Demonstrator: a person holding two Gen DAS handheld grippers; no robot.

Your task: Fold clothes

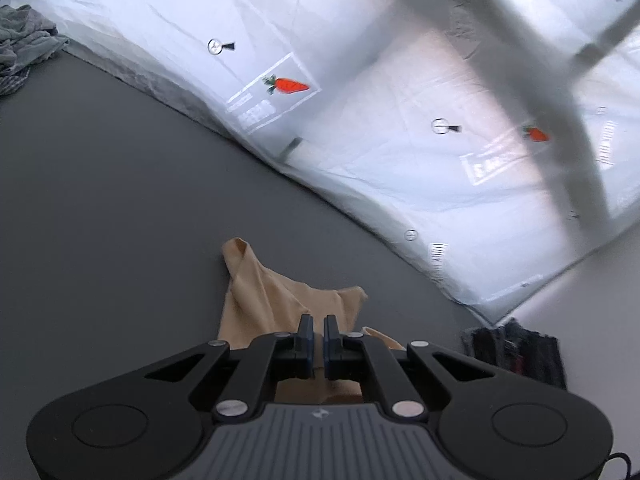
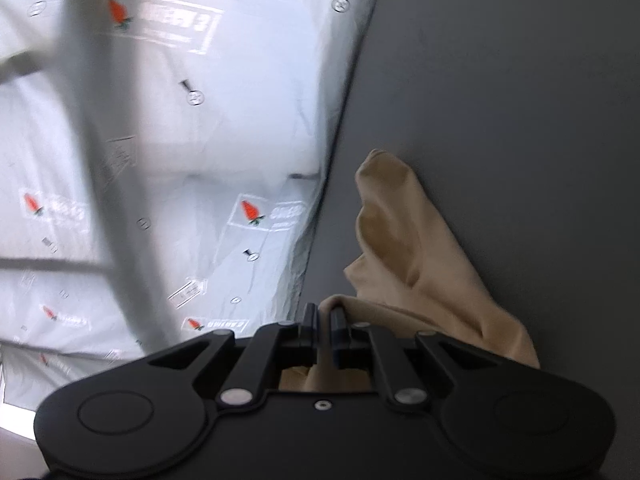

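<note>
Left gripper: jaws narrow, pinched on beige garment. Right gripper: jaws narrow, clamping a bunched edge of the same cloth.

Beige garment: partly lifted off the grey table, draped in loose peaks between both tools. Thin, soft, matte knit; judged light and limp, prone to sag and slide. Best taken at hems or corners, pulled taut.

Backdrop: white plastic sheet, creased, carrot prints. Far left: crumpled grey cloth. Far right: dark folded item, blurred.

Two hand-held grippers, one tan garment, one grey clothes heap.
</note>
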